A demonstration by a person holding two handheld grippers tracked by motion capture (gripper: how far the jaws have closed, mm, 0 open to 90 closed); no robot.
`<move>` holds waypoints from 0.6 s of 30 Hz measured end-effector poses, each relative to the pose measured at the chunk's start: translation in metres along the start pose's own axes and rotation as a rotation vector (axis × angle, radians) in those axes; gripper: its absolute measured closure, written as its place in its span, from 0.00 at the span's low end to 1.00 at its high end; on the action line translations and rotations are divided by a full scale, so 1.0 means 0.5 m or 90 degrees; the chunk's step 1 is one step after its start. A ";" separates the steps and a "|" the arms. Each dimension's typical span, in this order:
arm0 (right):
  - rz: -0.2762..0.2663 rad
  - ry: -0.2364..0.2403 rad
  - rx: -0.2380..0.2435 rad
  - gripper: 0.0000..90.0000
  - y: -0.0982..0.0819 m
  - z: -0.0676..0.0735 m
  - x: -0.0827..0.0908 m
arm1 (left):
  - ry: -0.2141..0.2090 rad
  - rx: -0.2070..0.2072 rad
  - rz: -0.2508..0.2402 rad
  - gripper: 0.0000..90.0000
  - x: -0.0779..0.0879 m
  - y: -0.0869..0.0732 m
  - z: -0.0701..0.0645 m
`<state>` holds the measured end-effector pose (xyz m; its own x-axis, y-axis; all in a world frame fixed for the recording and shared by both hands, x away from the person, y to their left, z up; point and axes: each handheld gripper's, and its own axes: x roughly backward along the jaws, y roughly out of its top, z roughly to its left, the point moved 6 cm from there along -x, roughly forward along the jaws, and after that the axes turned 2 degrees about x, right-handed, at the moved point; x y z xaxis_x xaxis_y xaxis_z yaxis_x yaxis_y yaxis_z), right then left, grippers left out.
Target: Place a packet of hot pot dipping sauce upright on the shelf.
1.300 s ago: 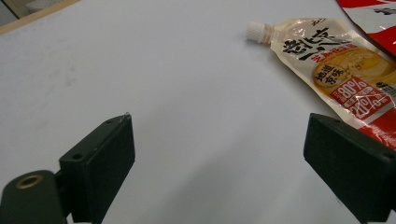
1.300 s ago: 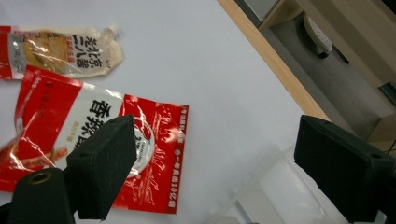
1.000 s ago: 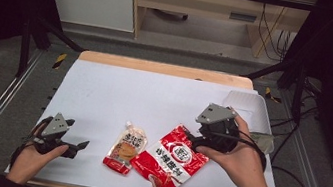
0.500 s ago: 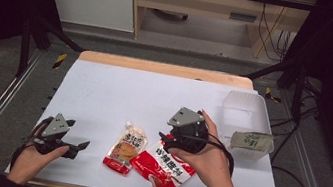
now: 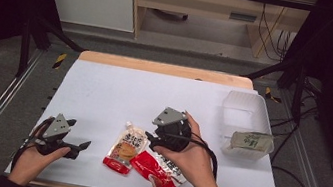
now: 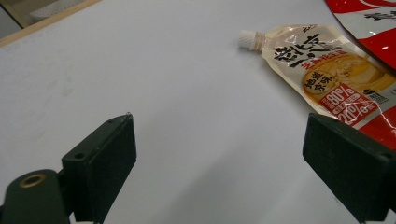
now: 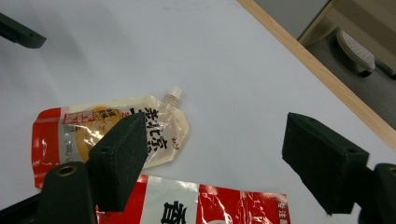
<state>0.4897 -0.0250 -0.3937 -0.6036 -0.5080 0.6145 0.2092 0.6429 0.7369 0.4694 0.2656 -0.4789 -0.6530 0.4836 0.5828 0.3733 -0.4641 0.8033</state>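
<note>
A spouted pouch (image 5: 125, 149), yellow and red with a white cap, lies flat near the table's front. A red snack packet (image 5: 157, 170) lies just to its right, partly under my right hand. My right gripper (image 5: 149, 140) hovers over the packet's upper edge and points left at the pouch. In the right gripper view its jaws (image 7: 217, 121) stand open; they have just been closing a little, with nothing between them, above the pouch (image 7: 107, 130) and the packet (image 7: 210, 205). My left gripper (image 5: 77, 149) rests open at the front left, and the pouch (image 6: 336, 74) lies ahead to its right.
A clear plastic container (image 5: 247, 111) stands at the right side of the white table (image 5: 119, 91), with a greenish packet (image 5: 250, 141) at its near end. The table's far edge is a wooden strip (image 5: 163, 67). Metal rails run along both sides.
My right hand has moved left and down, from beside the container to above the red packet, close to the pouch. The left gripper has stayed where it was.
</note>
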 end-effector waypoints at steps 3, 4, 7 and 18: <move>0.002 -0.005 0.000 0.29 0.002 -0.002 -0.015 | 0.001 -0.003 0.001 0.11 -0.001 0.001 -0.004; 0.001 -0.002 -0.004 0.31 0.002 -0.001 -0.020 | 0.002 -0.008 0.007 0.11 0.000 0.000 -0.004; 0.000 0.012 -0.018 0.36 -0.001 0.005 -0.042 | 0.005 -0.005 0.004 0.11 0.000 0.001 -0.008; 0.050 0.060 -0.044 0.48 -0.035 0.033 -0.163 | 0.008 0.018 0.002 0.11 0.010 -0.007 -0.019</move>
<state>0.5226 0.0148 -0.4614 -0.5093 -0.5105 0.6928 0.3078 0.6437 0.7007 0.4584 0.2624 -0.4798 -0.6599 0.4725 0.5842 0.3942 -0.4442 0.8045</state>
